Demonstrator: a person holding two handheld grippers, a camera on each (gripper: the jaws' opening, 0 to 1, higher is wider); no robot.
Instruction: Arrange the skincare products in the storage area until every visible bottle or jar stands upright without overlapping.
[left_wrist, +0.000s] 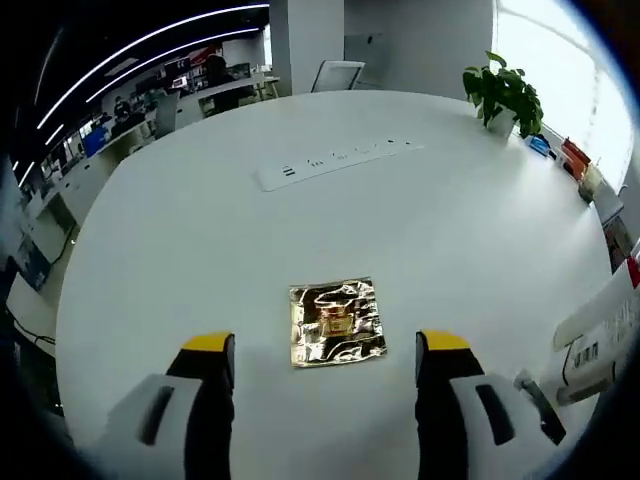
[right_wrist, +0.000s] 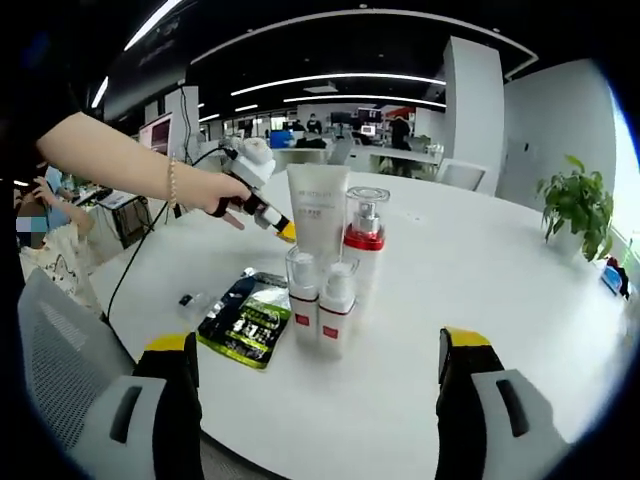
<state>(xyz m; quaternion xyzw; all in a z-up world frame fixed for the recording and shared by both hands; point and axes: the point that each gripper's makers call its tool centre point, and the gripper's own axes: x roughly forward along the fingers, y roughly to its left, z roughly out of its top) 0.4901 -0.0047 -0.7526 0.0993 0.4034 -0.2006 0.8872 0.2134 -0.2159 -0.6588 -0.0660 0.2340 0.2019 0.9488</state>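
Note:
In the right gripper view, a white tube (right_wrist: 318, 205), a tall pump bottle with a red collar (right_wrist: 365, 245) and two small clear-capped bottles (right_wrist: 302, 312) (right_wrist: 338, 312) stand upright, close together on the white table (right_wrist: 480, 290). A dark green sachet (right_wrist: 245, 318) lies flat to their left. My right gripper (right_wrist: 318, 347) is open in front of the small bottles. A hand holds my left gripper (right_wrist: 281, 229) just behind the tube. In the left gripper view, my left gripper (left_wrist: 326, 342) is open over a gold foil sachet (left_wrist: 337, 323) lying flat.
A white power strip (left_wrist: 335, 160) lies across the table's middle and a potted plant (left_wrist: 505, 95) stands at its far edge. White labelled containers (left_wrist: 595, 345) show at the right edge. A grey mesh chair back (right_wrist: 60, 380) stands near the table's front left.

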